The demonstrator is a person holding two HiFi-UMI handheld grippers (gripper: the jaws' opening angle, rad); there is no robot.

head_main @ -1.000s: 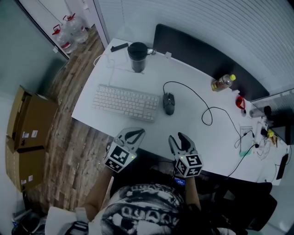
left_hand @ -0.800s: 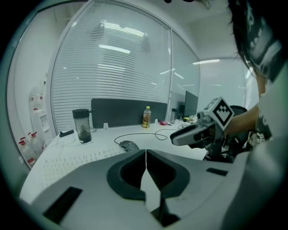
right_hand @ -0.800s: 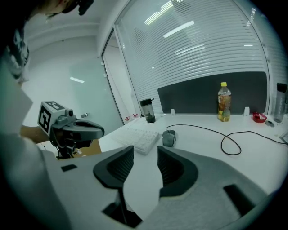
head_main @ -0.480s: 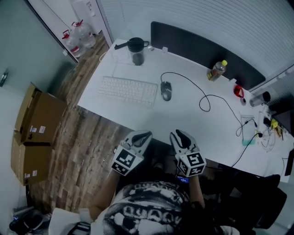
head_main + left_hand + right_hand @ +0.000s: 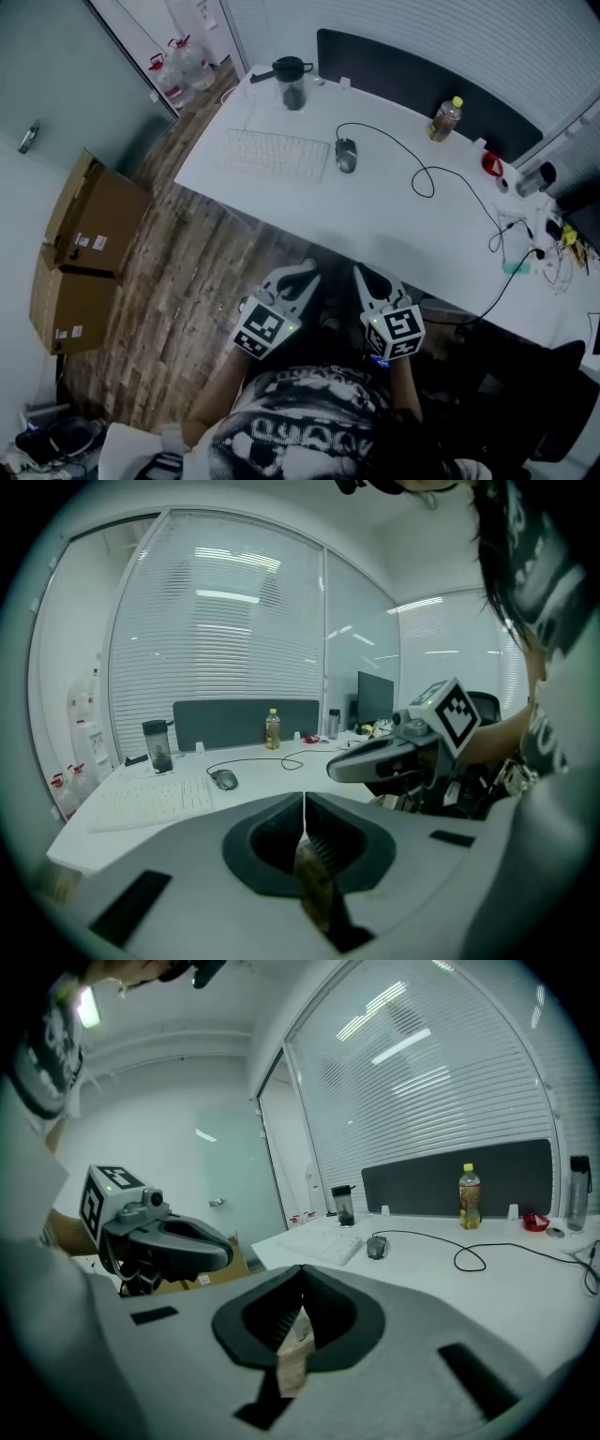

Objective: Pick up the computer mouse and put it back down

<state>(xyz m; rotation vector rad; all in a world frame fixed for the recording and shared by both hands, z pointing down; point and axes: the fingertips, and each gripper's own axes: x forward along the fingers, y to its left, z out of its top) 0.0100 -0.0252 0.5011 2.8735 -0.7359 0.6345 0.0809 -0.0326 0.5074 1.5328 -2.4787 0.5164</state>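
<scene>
The person (image 5: 300, 427) at the bottom of the head view cuts off both forearms. The small clutter at the counter's (image 5: 375, 225) right end is too tiny to name. The mouse (image 5: 346, 155) lies just beside the keyboard's (image 5: 274, 155) right end. Its long axis runs from near edge to far edge, and its cable (image 5: 412, 167) leaves toward the far edge. The left claw (image 5: 300, 275) and right claw (image 5: 371, 278), each pressed together on nothing, hang off the near edge, well apart from the mouse.
</scene>
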